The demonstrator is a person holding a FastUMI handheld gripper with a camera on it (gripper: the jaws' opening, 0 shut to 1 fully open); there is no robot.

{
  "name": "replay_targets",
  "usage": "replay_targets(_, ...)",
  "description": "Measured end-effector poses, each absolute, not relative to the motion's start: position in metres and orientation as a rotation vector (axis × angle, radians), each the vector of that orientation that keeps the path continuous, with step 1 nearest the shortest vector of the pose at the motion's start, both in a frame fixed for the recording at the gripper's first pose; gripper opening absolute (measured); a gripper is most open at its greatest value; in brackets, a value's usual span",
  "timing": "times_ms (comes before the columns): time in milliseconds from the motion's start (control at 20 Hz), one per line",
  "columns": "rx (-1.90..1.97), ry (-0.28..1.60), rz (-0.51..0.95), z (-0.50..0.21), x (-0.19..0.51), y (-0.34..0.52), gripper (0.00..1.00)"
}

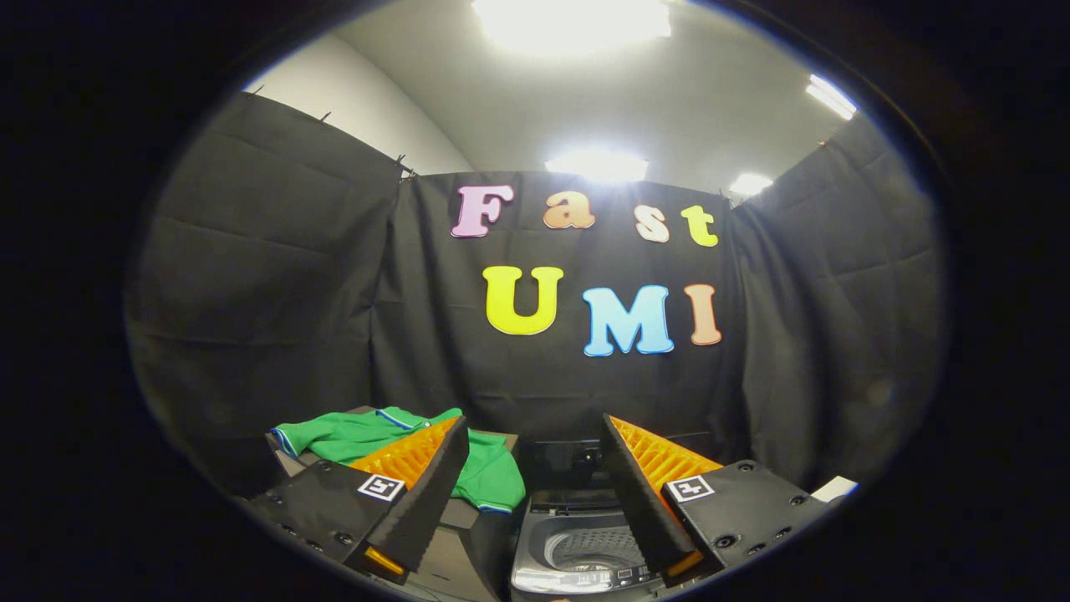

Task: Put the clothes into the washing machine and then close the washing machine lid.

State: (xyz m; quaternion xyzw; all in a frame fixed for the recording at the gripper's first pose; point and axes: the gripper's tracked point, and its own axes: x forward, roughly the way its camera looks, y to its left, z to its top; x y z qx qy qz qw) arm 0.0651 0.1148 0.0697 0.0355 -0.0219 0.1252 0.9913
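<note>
The gripper (535, 468) is being held with its fingers spread wide apart and nothing gripped between them. A green garment (493, 477) is being shown lying on a low box (456, 514), beyond and partly hidden by the left finger. The washing machine (577, 552) is being viewed just ahead, below the gap between the fingers, with its lid (568, 456) standing raised at the back and its drum exposed. No stage of the task is being judged complete: the garment is yet to be grasped, carried into the drum, and the lid lowered.
</note>
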Motion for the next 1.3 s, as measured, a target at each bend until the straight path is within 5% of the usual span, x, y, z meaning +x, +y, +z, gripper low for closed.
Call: replay_targets(1300, 0.053, 0.375, 0.584, 0.001, 0.170, 0.343, 0.98)
